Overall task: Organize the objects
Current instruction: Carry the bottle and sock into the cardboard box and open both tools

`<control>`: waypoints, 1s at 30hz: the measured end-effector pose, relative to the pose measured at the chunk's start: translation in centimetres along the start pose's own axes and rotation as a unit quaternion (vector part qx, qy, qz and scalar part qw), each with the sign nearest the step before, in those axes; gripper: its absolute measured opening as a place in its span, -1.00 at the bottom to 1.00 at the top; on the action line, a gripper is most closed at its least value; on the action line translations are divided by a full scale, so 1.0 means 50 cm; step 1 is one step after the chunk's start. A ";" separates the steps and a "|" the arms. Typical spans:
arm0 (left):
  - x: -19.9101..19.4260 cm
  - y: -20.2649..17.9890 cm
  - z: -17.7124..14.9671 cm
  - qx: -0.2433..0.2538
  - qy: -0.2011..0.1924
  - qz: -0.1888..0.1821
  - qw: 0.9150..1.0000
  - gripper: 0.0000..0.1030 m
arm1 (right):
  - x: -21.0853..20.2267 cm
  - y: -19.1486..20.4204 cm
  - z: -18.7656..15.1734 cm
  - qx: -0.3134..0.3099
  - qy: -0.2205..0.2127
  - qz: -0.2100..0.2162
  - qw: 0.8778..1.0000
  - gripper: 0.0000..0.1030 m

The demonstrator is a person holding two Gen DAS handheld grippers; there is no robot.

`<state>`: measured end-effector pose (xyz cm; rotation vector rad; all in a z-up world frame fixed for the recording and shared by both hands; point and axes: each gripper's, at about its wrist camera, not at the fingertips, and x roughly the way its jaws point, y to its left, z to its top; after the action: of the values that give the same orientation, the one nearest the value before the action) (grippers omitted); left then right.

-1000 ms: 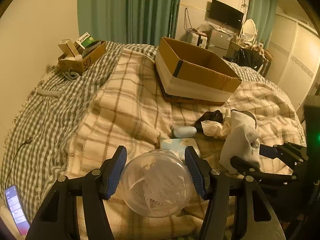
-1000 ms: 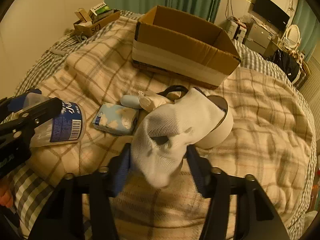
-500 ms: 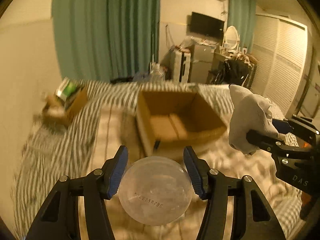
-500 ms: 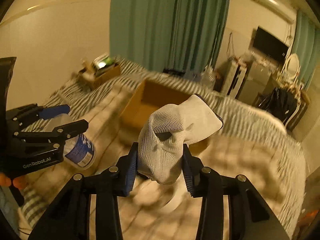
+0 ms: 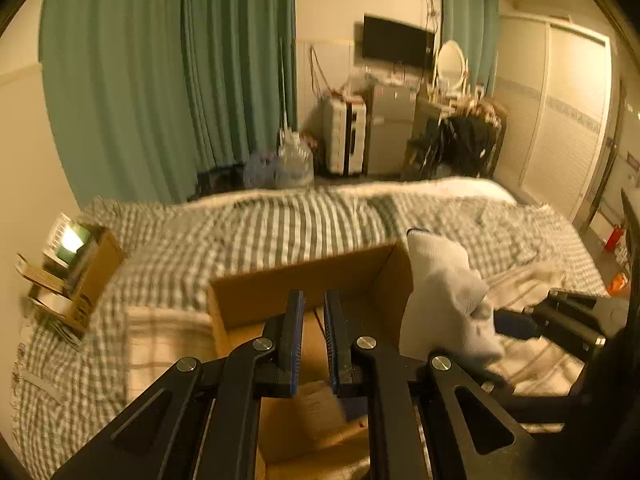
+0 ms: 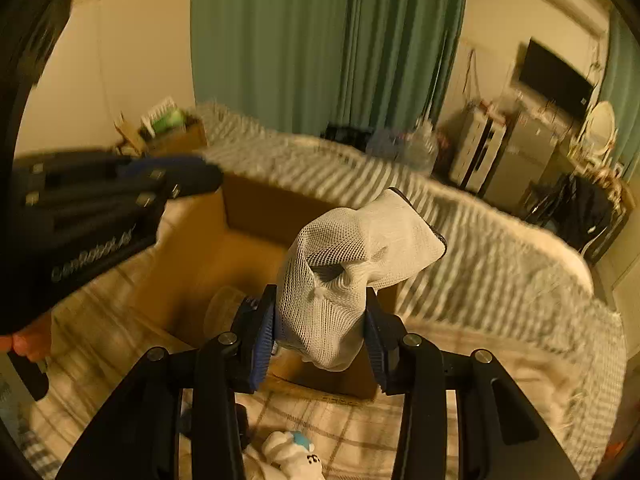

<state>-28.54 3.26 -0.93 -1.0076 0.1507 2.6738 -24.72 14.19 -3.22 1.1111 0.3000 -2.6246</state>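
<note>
Sock (image 6: 348,264): white open-mesh knit, rough. Cardboard box (image 5: 304,280): matt brown. Gripper arms matt black plastic, ribbed blue pads (image 6: 262,340), shiny metal screws. Blanket (image 6: 500,240): soft woven check

The left gripper (image 5: 313,336) is reaching forward with its blue-padded jaws drawn almost together, a thin gap showing between them and nothing lying in it. The right gripper (image 6: 320,332) is pinching a white mesh sock (image 6: 352,264), which is bulging up and forward from between its jaws. A bare hand (image 6: 28,344) is gripping the left gripper's handle, showing at the left edge of the right wrist view.
</note>
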 end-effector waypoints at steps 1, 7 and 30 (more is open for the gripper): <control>0.012 0.004 -0.008 -0.005 0.006 -0.006 1.000 -0.78 | 0.027 -0.002 -0.011 0.004 0.010 0.008 1.000 -0.24; 0.050 0.013 -0.048 -0.002 0.033 0.009 0.999 -0.78 | 0.060 -0.017 -0.041 0.010 0.016 0.025 0.999 -0.14; -0.322 0.024 -0.239 -0.010 0.001 0.059 0.998 0.93 | -0.392 0.061 -0.153 0.003 -0.050 -0.071 0.996 0.60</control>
<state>-9.76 -3.79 0.71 -1.0379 0.1909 2.7861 -5.52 16.92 5.53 0.9883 0.3625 -2.7962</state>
